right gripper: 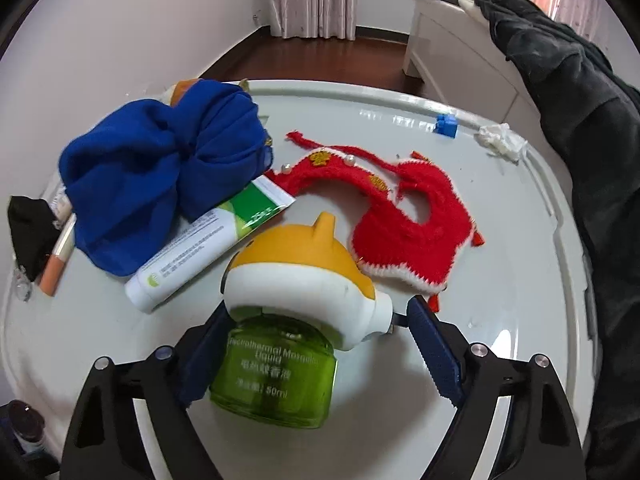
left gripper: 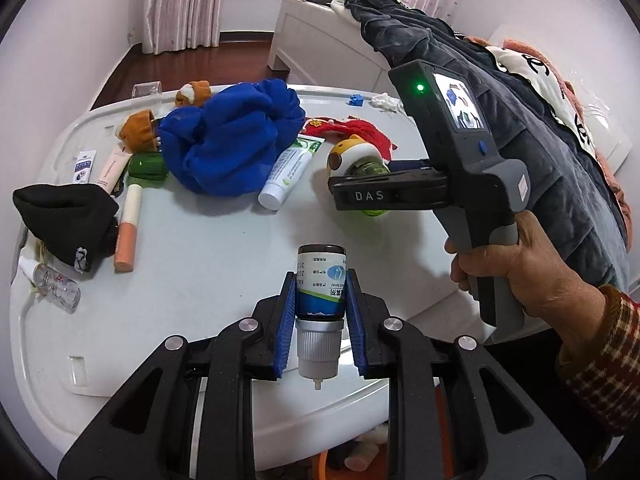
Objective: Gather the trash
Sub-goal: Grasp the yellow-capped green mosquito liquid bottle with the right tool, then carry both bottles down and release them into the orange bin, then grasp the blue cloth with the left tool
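Worktop point(right gripper: 500, 240): smooth white surface, glossy, showing window reflections. Mosquito-liquid bottle point(right gripper: 272, 380): translucent green plastic, shiny; its yellow-and-white cap point(right gripper: 304, 276) is matt moulded plastic. Spray bottle point(left gripper: 320, 280): dark glossy body, printed paper label, ribbed white plastic nozzle. Left tongs point(left gripper: 320, 300): matt black plastic arms, ridged blue pads, bright metal rivets. Blue cloth point(right gripper: 160, 168): soft, crumpled fabric. Red bib point(right gripper: 408, 232): fuzzy knit. Tube point(right gripper: 200, 248): smooth, satin plastic.
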A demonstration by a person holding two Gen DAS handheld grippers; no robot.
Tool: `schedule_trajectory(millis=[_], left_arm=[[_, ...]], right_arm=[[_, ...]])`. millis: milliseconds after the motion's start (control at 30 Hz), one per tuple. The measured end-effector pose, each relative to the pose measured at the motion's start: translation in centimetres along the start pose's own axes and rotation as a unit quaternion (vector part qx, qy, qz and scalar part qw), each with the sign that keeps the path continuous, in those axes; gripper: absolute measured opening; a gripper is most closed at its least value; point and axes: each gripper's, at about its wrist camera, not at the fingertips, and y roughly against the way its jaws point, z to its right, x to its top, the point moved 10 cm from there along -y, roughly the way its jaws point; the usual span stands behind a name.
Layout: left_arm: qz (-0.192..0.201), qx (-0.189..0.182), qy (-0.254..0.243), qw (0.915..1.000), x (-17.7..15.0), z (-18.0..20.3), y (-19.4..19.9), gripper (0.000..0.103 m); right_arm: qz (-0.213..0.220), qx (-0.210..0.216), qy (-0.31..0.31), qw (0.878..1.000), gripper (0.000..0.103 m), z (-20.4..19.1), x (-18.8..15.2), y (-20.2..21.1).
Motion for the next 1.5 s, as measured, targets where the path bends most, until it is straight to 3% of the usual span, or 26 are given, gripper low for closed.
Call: schedule_trajectory(millis=[67,300,500,600,833,967,1133,1167,1200,1267,1333,1500], left_arm=[[0.003,0.001,-0.004,1.0,0.1,0.2,0.0,0.023],[-0.003,-0.001,-0.011,0.9999,0.1,0.8,-0.6,0.023],[-0.002,0.003,-0.031,0.9995,-0.5,1.6,0.1,0.023],[-0.007,-0.003,-0.052,0.9986,-2.3,3.3,1.2,0.023],[-0.05,-0.036,-0.076,0.9952,-10.4,8.0,3.1,0.023],[-0.101,-0.055,-0.062,0.9914,-15.6,9.0,3.3,0.023],[-0.157,-0.059,-0.061,0.984,-19.6,9.7,2.1,0.024],[-0.171,-0.056,-0.06,0.9819,-20.2,9.7,1.7,0.032],[-0.177,-0.045,-0.058,0.9814,-20.4,9.5,1.4,0.047],[-0.182,-0.024,-0.052,0.9816,-20.5,8.7,1.3,0.065],[-0.178,-0.017,-0.039,0.9832,-20.3,8.1,1.6,0.067],[-0.134,-0.005,-0.004,0.991,-17.3,5.7,2.9,0.067]], right_arm=[[0.017,-0.01,0.022,1.0,0.074,-0.4,0.1,1.3],[0.029,0.025,0.018,0.999,0.074,-0.1,-0.9,4.1],[0.052,0.041,0.036,0.997,0.074,-0.4,-3.0,9.5],[0.052,0.062,0.039,0.996,0.074,-0.9,-6.0,12.3],[-0.012,0.106,0.041,0.994,0.074,-2.6,-18.2,15.7],[-0.058,0.127,0.02,0.99,0.075,-2.7,-24.2,15.6],[-0.122,0.18,-0.027,0.976,0.075,-3.3,-28.4,14.0],[-0.125,0.182,-0.032,0.975,0.076,-3.4,-28.7,13.9],[-0.126,0.182,-0.035,0.975,0.084,-3.5,-28.8,13.8],[-0.124,0.186,-0.039,0.974,0.092,-3.5,-28.3,14.0],[-0.108,0.175,-0.037,0.978,0.097,-3.0,-27.6,14.4],[-0.063,0.153,-0.051,0.985,0.097,-0.6,-24.1,16.0]])
